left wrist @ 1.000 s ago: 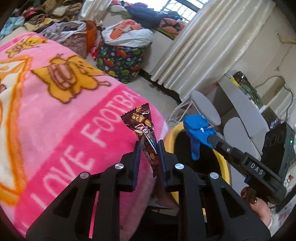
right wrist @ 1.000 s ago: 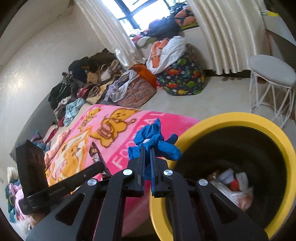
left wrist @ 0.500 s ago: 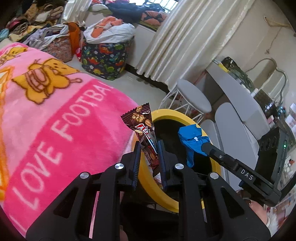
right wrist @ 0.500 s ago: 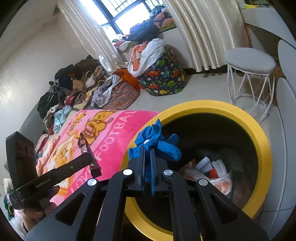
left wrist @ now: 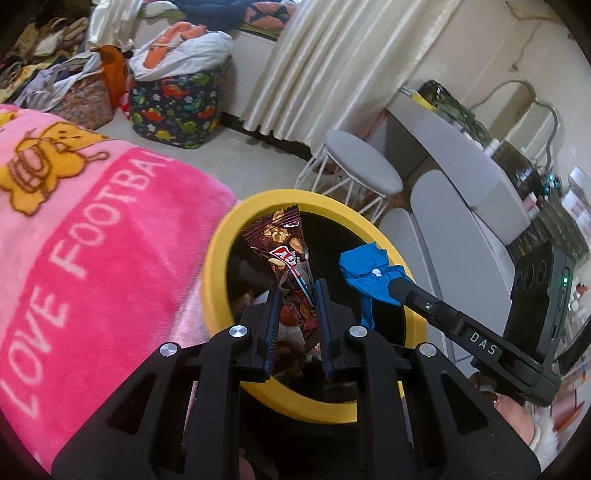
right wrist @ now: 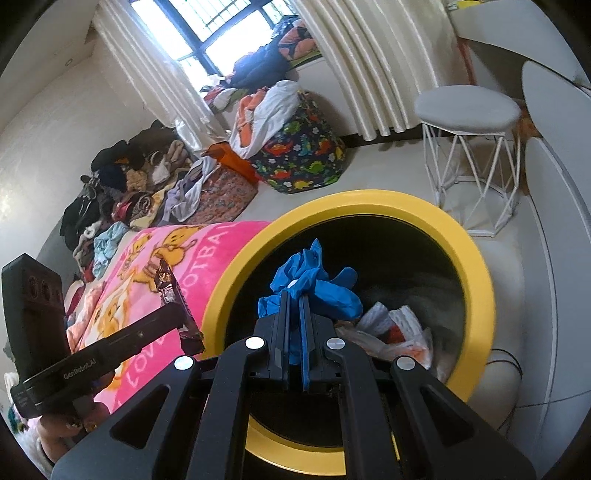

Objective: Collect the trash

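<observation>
The left hand-held gripper [left wrist: 297, 295] is closed on a brown snack wrapper [left wrist: 284, 251], held upright over the mouth of a yellow-rimmed bin [left wrist: 221, 236]; the right hand-held gripper [right wrist: 294, 299] is clamped shut on a crumpled blue glove [right wrist: 314, 280], also over the bin's opening.

The left wrist view alone shows a grey bench [left wrist: 454, 147] with clutter on it along the far wall, and the fingers [left wrist: 517, 417] of the person's hand under the right tool; the right wrist view alone looks down into the bin, where white and red rubbish [right wrist: 395, 325] lies at the bottom, and shows a bright window [right wrist: 229, 29] and a heap of clothes [right wrist: 122, 177] against the wall.

A pink blanket [left wrist: 92, 240] printed with cartoon bears and white lettering lies just beside the bin, touching its rim; on the pale floor stand a round grey stool [left wrist: 362, 166] with white wire legs and a dinosaur-print bag [left wrist: 173, 107] stuffed with laundry; cream curtains [left wrist: 332, 55] hang behind.

A second ago the wrapper hung over the blanket and the glove over the bin's near rim; both now sit above the bin's dark opening, grips unchanged.
</observation>
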Tool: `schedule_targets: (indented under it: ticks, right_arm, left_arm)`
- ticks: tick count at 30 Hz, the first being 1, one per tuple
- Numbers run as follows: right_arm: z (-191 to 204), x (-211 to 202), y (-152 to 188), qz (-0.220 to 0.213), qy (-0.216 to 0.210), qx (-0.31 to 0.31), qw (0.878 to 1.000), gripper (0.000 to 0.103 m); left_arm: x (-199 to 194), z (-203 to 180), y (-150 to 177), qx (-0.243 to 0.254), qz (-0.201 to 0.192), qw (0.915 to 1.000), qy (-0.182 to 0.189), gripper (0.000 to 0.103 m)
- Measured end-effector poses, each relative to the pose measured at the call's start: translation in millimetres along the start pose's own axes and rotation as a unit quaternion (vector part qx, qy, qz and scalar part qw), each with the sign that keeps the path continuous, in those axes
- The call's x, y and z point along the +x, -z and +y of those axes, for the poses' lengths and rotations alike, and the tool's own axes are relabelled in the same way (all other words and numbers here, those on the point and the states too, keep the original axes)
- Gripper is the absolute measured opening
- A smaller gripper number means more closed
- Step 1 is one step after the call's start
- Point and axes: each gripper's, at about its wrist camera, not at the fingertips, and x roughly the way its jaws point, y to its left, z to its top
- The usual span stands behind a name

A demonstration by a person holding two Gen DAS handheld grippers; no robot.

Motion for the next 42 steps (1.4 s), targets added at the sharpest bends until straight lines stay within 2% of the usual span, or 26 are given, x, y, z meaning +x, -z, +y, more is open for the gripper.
schedule_targets:
  ticks: [10,14,16,18,20,23,25,29,32,34,36,42]
  right_arm:
    - [-19,-7,5,0.0,0.015,0.021,1.0,0.008]
    - [-22,-9,5,-0.001,0.017,0.027,1.0,0.012]
    - [-22,-9,5,0.0,0.018,0.026,1.0,0.018]
    - [-22,-12,6,-0.001,0.02,0.025,0.999,0.02]
    - [-21,-13,6,-0.002,0.022,0.023,0.999,0.025]
    - [-16,-18,8,-0.008,0.027,0.016,0.999,0.039]
    - [-11,-22,9,-0.014,0.028,0.014,0.999,0.052]
    - [5,-29,11,-0.025,0.043,-0.007,0.999,0.067]
    - [20,-34,13,-0.035,0.051,-0.024,0.998,0.081]
    - [31,-37,16,-0.042,0.06,-0.038,0.997,0.091]
    - [41,-38,19,-0.045,0.07,-0.051,0.995,0.095]
    - [68,-43,27,-0.066,0.084,-0.078,0.991,0.096]
  left_arm:
    - [21,-24,2,0.031,0.028,0.9991,0.001,0.014]
    - [21,-25,2,0.036,0.029,0.9989,-0.007,0.035]
    - [20,-25,2,0.037,0.028,0.9988,-0.012,0.038]
    - [18,-24,2,0.04,0.026,0.9987,-0.019,0.047]
    - [14,-23,2,0.043,0.021,0.9986,-0.024,0.053]
    - [4,-19,3,0.044,0.011,0.9983,-0.038,0.068]
    - [-3,-16,3,0.044,0.003,0.9979,-0.048,0.071]
    - [-21,-4,2,0.038,-0.014,0.9969,-0.067,0.087]
    - [-33,1,2,0.036,-0.026,0.9958,-0.08,0.092]
    - [-43,4,2,0.038,-0.036,0.9945,-0.09,0.092]
    - [-51,7,4,0.042,-0.044,0.9931,-0.1,0.092]
    - [-80,24,10,0.041,-0.078,0.9877,-0.129,0.092]
